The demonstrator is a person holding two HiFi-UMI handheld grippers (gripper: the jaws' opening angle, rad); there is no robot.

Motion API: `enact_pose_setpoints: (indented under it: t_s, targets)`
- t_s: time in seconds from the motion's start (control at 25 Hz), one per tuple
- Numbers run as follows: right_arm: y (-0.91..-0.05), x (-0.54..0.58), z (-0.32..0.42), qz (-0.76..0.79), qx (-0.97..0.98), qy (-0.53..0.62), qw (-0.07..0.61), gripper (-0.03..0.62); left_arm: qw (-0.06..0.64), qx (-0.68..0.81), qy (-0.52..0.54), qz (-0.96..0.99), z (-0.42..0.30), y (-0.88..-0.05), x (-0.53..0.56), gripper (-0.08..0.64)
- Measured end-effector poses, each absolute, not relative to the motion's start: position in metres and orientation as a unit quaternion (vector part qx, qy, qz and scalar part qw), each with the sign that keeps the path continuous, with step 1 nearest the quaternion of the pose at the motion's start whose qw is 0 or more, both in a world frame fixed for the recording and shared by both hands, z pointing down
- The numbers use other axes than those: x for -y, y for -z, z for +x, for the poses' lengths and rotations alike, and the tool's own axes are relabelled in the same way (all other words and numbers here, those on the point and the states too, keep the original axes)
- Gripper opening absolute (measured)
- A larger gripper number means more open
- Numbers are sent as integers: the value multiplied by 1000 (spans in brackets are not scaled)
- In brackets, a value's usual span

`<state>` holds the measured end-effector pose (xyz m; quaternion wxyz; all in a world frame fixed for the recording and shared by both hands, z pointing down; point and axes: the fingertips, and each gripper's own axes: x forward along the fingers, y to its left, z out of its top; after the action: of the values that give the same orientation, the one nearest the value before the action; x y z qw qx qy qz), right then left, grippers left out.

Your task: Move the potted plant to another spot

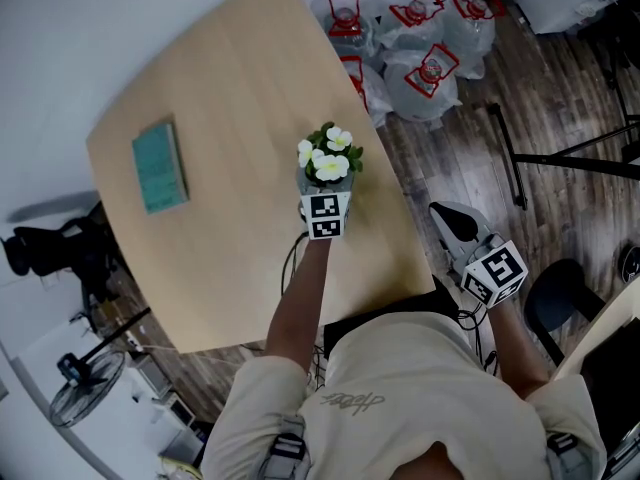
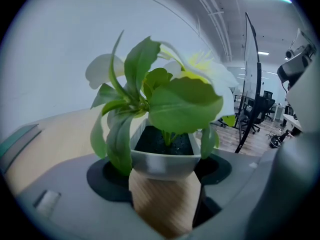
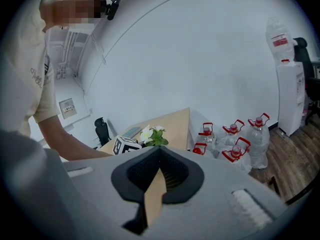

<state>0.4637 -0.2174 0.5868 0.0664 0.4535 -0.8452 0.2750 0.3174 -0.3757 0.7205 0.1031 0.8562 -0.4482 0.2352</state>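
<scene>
**Inspector:** What is the counter (image 1: 230,98) carrying?

**Officer:** It is carrying 2 items. A teal book (image 1: 160,166) is lying near its left edge. The potted plant (image 1: 328,158) is standing upright near its right edge, well apart from the book.

**Inspector:** And the claws?

**Officer:** The left claw (image 1: 322,190) is opening, with the pot sitting between its pads and touching them. The right claw (image 1: 447,216) is hanging clenched and empty, off the counter's right edge.

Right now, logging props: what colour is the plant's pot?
Light grey pot, best in the left gripper view.
</scene>
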Motion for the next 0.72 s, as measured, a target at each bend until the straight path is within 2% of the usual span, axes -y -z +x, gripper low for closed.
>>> enact_pose_setpoints:
  t_s: [0.28, 0.72]
  targets:
    - [-582, 214, 456, 447, 851, -267, 63, 3, 127, 465, -235, 844, 294, -717, 353, 403]
    - [-580, 213, 409, 406, 876, -255, 50, 3, 128, 495, -250, 822, 218, -679, 288, 369]
